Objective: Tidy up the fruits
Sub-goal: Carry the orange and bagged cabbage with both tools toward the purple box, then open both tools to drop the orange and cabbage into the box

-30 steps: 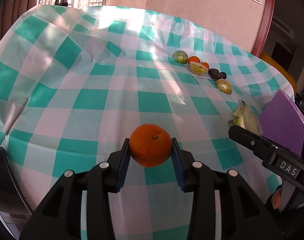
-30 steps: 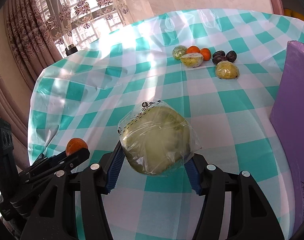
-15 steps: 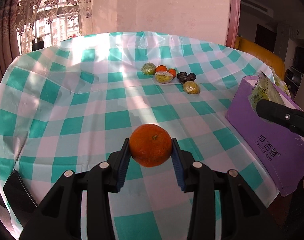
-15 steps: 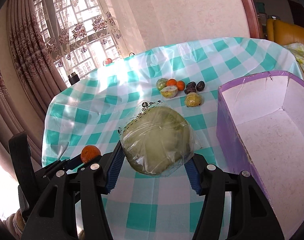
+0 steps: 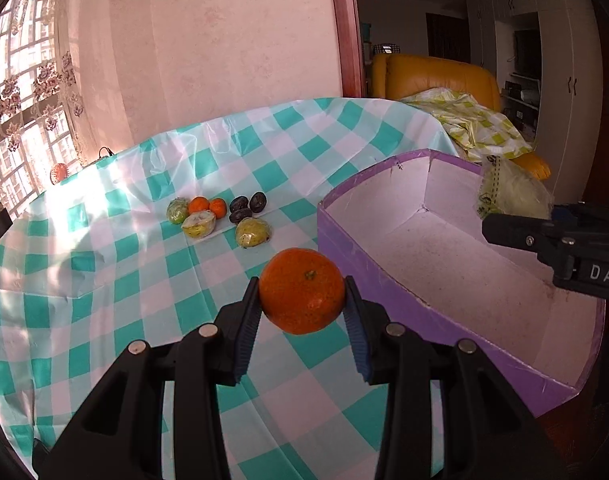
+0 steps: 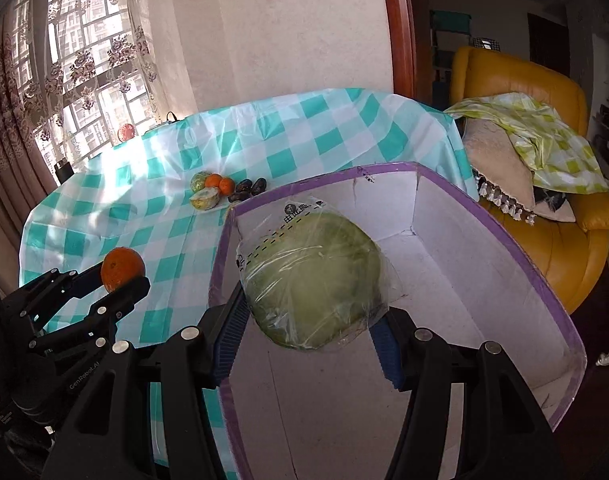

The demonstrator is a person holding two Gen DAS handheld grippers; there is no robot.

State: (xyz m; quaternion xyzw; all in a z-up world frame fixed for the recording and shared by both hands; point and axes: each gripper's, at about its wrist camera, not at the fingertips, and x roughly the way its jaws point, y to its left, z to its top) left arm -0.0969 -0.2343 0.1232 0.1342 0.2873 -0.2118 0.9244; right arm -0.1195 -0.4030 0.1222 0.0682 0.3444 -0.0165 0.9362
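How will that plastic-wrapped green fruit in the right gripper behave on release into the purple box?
The wrapped green fruit fills the right gripper, so it probably drops with some weight. Its loose, glossy film may slip on the fingers. Being rounded, it could roll across the purple box floor until a wall stops it.

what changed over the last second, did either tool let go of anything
Neither let go. Both tools swung toward the purple box: the right tool now holds the wrapped green fruit over the box's open inside, and the left tool brought the orange up beside the box's near wall. The cluster of fruit on the checked cloth stayed put.
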